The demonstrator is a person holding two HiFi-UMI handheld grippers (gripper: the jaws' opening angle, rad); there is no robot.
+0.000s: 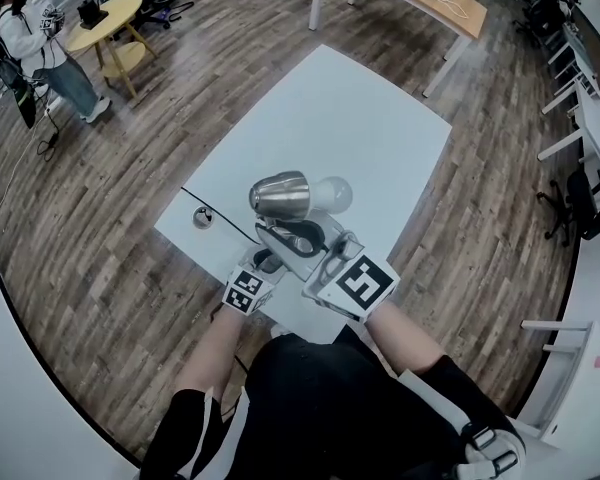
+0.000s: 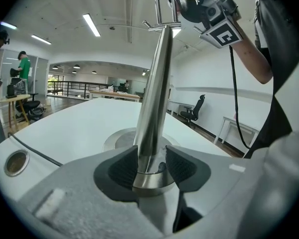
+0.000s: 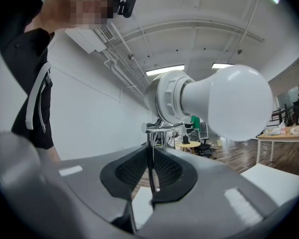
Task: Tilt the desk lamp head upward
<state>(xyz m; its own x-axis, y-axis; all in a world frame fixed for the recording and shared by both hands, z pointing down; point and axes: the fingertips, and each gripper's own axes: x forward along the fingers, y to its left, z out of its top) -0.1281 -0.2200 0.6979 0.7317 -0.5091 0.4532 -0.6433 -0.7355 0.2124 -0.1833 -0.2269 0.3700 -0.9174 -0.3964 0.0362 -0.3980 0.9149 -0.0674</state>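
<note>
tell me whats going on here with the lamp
A person is working on a desk lamp on a white table with two handheld grippers. The left gripper is clamped on the lamp's metal post just above its base. The right gripper pinches a thin metal rod below the lamp head and its white bulb.

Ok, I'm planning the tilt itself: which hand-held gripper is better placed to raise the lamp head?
Right. The right hand-held gripper is clamped on the thin rod just below the lamp head; the left hand-held gripper grips the pole low by the base, likely just steadying it.
</note>
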